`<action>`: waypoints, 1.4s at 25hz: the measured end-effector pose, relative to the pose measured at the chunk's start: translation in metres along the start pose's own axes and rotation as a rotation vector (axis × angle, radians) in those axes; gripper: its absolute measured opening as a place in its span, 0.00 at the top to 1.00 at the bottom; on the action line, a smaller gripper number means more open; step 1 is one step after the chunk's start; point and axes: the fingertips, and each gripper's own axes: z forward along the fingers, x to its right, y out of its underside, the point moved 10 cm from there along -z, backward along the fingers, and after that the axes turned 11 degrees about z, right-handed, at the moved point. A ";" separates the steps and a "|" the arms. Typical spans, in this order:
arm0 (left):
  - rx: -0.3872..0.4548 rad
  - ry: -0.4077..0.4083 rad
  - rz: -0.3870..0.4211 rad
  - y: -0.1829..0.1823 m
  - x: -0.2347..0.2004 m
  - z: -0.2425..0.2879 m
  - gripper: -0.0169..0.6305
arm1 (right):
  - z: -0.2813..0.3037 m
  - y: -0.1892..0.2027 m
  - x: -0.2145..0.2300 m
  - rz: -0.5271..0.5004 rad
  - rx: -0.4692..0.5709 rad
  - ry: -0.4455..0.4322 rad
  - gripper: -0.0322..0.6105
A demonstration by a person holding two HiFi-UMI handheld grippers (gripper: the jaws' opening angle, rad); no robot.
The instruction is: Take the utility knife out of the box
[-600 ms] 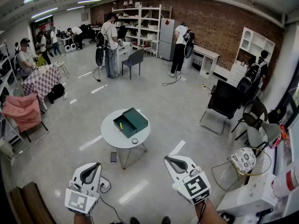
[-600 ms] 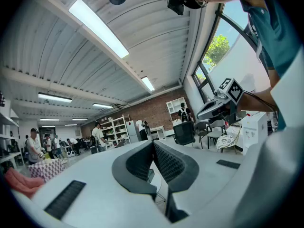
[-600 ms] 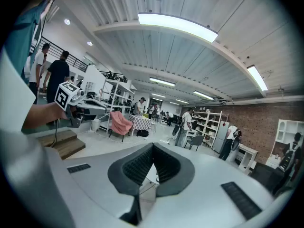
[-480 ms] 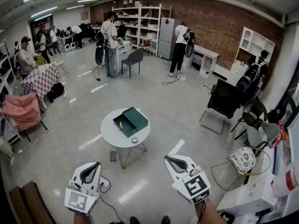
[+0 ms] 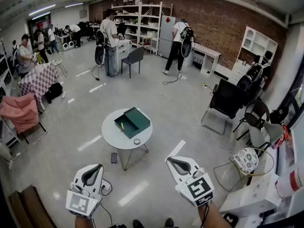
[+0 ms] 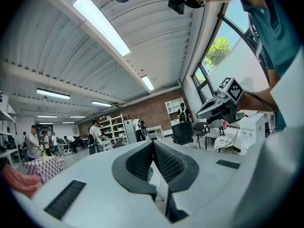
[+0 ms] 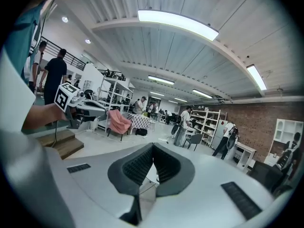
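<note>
Only the view has drifted a touch; left gripper [image 5: 96, 168] and right gripper [image 5: 173, 162] sit near, jaws pressed together, empty, well short of the far round table [image 5: 114, 139] where the utility knife [image 5: 122, 126] lies in the open green box [image 5: 138, 118]: looks like the approach step, next close in and spread jaws.
</note>
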 end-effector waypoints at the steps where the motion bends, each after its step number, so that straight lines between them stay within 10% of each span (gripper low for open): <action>1: 0.008 0.006 -0.006 0.001 -0.002 -0.001 0.95 | 0.001 -0.002 -0.002 0.008 0.001 0.004 0.89; 17: 0.070 0.063 -0.042 0.054 -0.045 -0.017 0.95 | 0.041 -0.003 -0.047 0.035 0.012 0.065 0.89; 35: -0.082 -0.058 -0.024 0.056 -0.034 0.106 0.95 | 0.164 0.003 0.097 0.079 0.028 -0.147 0.89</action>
